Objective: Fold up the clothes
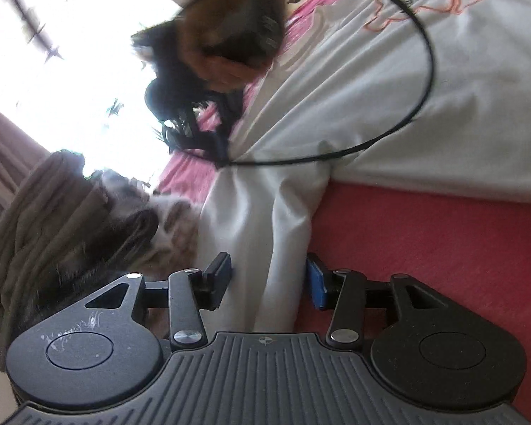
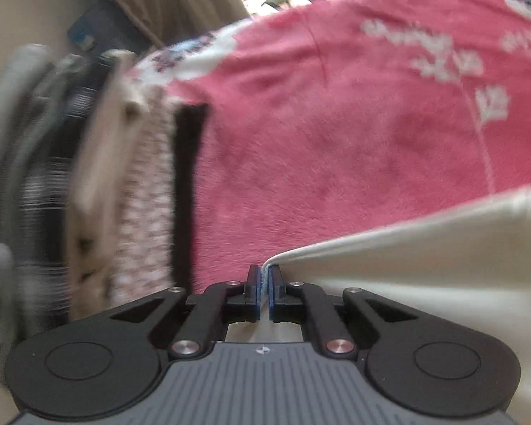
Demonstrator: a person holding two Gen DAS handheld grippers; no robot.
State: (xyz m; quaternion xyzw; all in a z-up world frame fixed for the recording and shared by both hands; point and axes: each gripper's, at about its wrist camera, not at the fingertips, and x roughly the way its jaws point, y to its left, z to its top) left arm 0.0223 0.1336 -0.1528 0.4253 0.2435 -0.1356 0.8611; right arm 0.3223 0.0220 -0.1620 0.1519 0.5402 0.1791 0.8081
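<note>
A white garment (image 1: 389, 92) with an orange embroidered flower lies on a pink bedspread (image 1: 424, 241). One hanging part of it runs down between the fingers of my left gripper (image 1: 269, 276), whose jaws stand open around the cloth without pinching it. In the left wrist view the other gripper (image 1: 194, 120), held in a hand, grips the garment where folds gather. In the right wrist view my right gripper (image 2: 264, 279) is shut on the white garment's edge (image 2: 424, 265), which stretches off to the right above the pink bedspread (image 2: 336, 134).
A stack of folded clothes (image 2: 99, 177) stands at the left of the bed, also seen as a grey-brown pile (image 1: 53, 233). A thin black cable (image 1: 426, 81) loops over the garment. A bright window (image 1: 70, 71) and curtains are behind.
</note>
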